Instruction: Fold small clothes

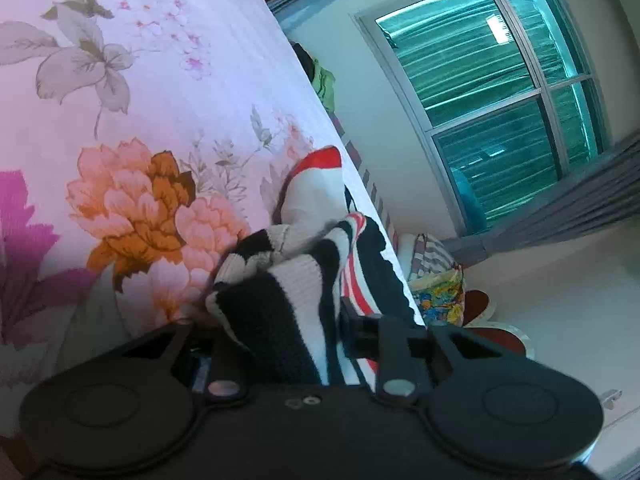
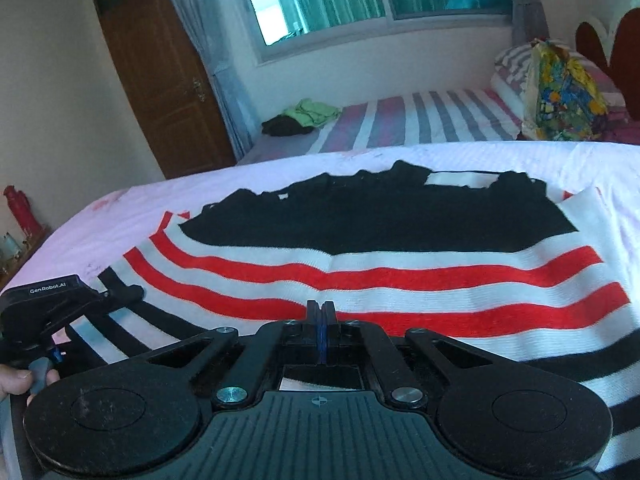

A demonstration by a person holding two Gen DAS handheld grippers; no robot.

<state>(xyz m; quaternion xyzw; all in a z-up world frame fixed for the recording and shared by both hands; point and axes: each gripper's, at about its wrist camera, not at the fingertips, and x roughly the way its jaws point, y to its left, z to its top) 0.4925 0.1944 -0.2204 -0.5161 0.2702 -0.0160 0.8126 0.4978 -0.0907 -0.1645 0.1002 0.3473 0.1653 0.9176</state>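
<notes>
Striped black, white and red knit sweater (image 2: 384,264) lies flat across the floral-sheeted bed (image 1: 168,92), stripes running crosswise before me; my left hand-held gripper (image 1: 280,320) pinches its bunched near-left corner; my right hand-held gripper (image 2: 322,312) hovers closed, empty, at the near hem.

Ribbed knit sweater (image 2: 360,280) — matt cloth

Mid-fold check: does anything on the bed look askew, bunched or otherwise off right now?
Mostly tidy. The black, white and red striped knit sweater lies flat on the floral bedsheet, but its edge at the left gripper is bunched into a crumpled wad. The right gripper is shut at the hem. A green and a dark garment sit loose on the striped bed beyond.
</notes>
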